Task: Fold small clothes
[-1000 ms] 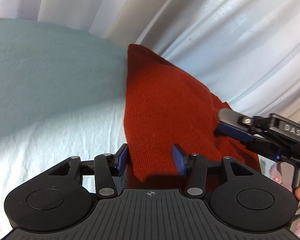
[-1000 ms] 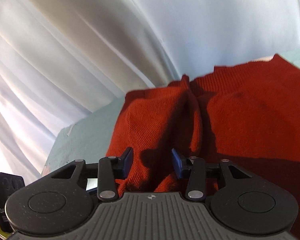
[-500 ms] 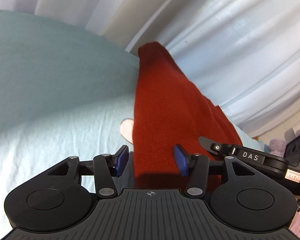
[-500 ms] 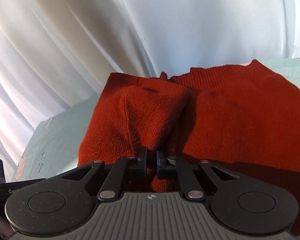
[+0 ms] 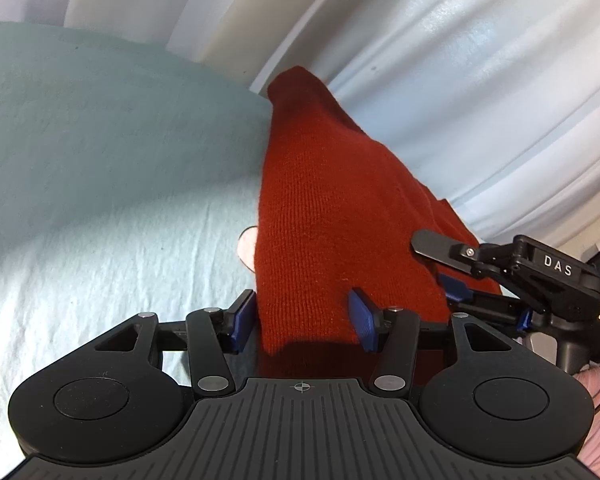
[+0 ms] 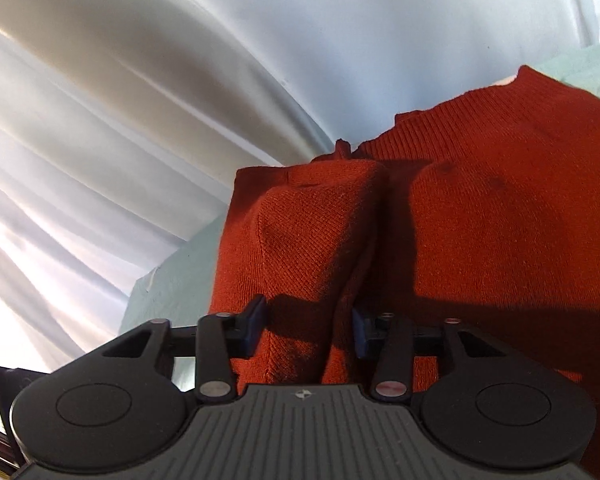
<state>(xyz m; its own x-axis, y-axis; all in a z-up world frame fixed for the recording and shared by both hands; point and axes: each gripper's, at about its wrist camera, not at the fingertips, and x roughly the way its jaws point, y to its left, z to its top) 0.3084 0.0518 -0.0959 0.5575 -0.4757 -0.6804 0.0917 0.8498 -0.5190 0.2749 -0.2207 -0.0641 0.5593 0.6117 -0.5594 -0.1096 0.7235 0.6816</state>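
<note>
- Plainly, the red knit garment (image 5: 324, 216) lies on the pale green surface (image 5: 100, 152), its long axis running away from both claws toward the white curtain (image 5: 480, 80).
- The left claw (image 5: 304, 318) is spread wide, straddling the garment's near edge, gripping nothing.
- The right claw (image 6: 308, 330), just beside it, stands parted around a raised fold (image 6: 300, 240); both point forward, low and level.

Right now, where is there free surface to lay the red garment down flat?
The light blue sheet is bare to the left of the red garment, as far as the white curtain. The right side is crowded: the right gripper works there.
</note>
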